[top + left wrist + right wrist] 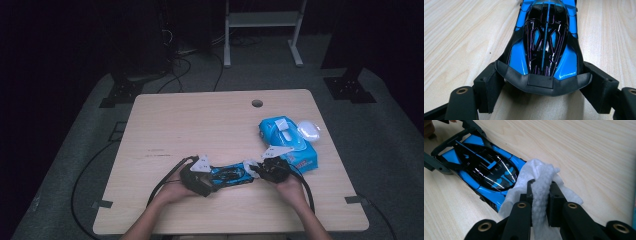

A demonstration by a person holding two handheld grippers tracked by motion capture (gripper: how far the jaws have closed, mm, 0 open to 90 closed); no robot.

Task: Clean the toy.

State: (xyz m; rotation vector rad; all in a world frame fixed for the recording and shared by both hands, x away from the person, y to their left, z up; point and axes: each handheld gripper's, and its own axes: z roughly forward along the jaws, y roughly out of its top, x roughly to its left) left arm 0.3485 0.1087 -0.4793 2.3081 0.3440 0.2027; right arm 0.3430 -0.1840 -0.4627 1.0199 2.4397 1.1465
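A blue and black toy car (229,175) lies on the wooden table (200,125) near its front edge. My left gripper (211,177) is shut on the car's rear. In the left gripper view its jaws (544,86) press both ends of the black rear wing of the car (546,37). My right gripper (256,169) is shut on a white wipe (250,166) at the car's other end. In the right gripper view the wipe (540,172) sits pinched between the fingers (541,192) and drapes against the nose of the car (486,170).
A blue pack of wet wipes (290,147) lies right of my right gripper, with a white oval object (308,130) at its far corner. A cable hole (257,103) sits near the table's far edge. A metal stand (262,20) and cables are on the floor beyond.
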